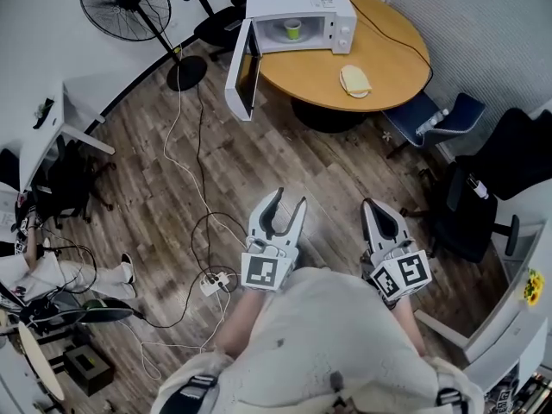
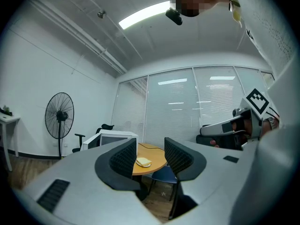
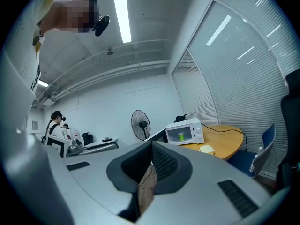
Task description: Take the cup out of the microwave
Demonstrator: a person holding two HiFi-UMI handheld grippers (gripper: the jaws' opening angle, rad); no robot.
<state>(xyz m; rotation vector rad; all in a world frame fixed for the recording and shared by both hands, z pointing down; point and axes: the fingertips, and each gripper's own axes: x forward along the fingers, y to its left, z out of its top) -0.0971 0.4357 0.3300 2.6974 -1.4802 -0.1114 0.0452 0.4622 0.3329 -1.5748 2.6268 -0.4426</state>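
A small green cup (image 1: 293, 29) stands inside the white microwave (image 1: 321, 7), whose door (image 1: 241, 69) hangs wide open, on a round wooden table (image 1: 392, 54) far ahead of me. The right gripper view also shows the cup (image 3: 181, 136) behind the microwave (image 3: 186, 131) opening. My left gripper (image 1: 289, 201) hovers over the wooden floor well short of the table, jaws open with nothing between them (image 2: 150, 150). Beside it my right gripper (image 1: 371, 203) is shut and empty (image 3: 151, 146). Both point level toward the table.
A yellowish pad on a plate (image 1: 355, 80) lies on the table in front of the microwave. A standing fan (image 1: 129, 3) is at the far left. Cables and a power strip (image 1: 213, 283) trail across the floor. Chairs (image 1: 435, 119) stand right of the table, and a person sits at the left (image 1: 39, 270).
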